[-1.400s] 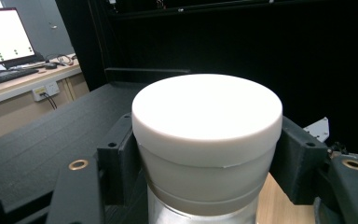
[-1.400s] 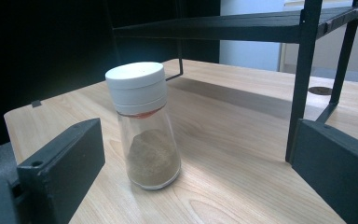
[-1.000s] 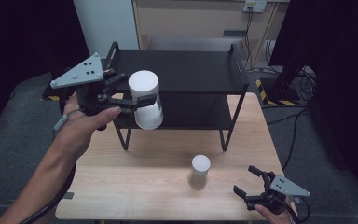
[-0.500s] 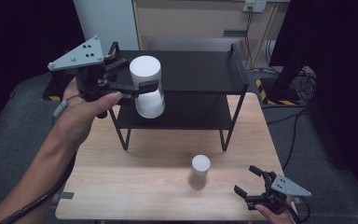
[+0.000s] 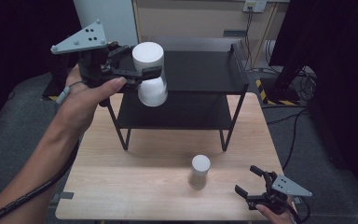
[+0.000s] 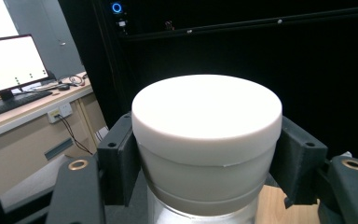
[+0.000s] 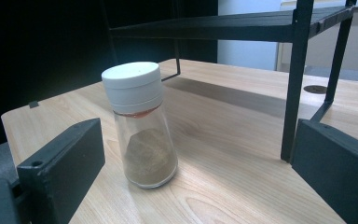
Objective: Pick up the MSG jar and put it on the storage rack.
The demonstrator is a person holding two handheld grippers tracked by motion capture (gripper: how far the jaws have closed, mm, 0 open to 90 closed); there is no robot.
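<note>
My left gripper (image 5: pixel 137 70) is shut on a white-capped jar (image 5: pixel 150 74), with both black jaws pressed against the sides of its cap (image 6: pixel 207 121). It holds the jar in the air at the front left corner of the black two-tier shelf (image 5: pixel 205 65), about level with the top tier. A second spice jar (image 5: pixel 199 171) with a white lid and brown powder stands upright on the wooden table (image 5: pixel 135 186). My right gripper (image 5: pixel 252 182) rests open near the table's front right corner, its jaws pointed at that jar (image 7: pixel 140 126) and apart from it.
The shelf's black legs (image 7: pixel 296 79) stand on the table behind the small jar. A white panel (image 5: pixel 107 18) and cables lie beyond the table. Dark floor surrounds the table on both sides.
My left hand has lifted the white-capped jar from the lower tier's height up to the top tier's level and slightly back. The right gripper and small jar stay put.
</note>
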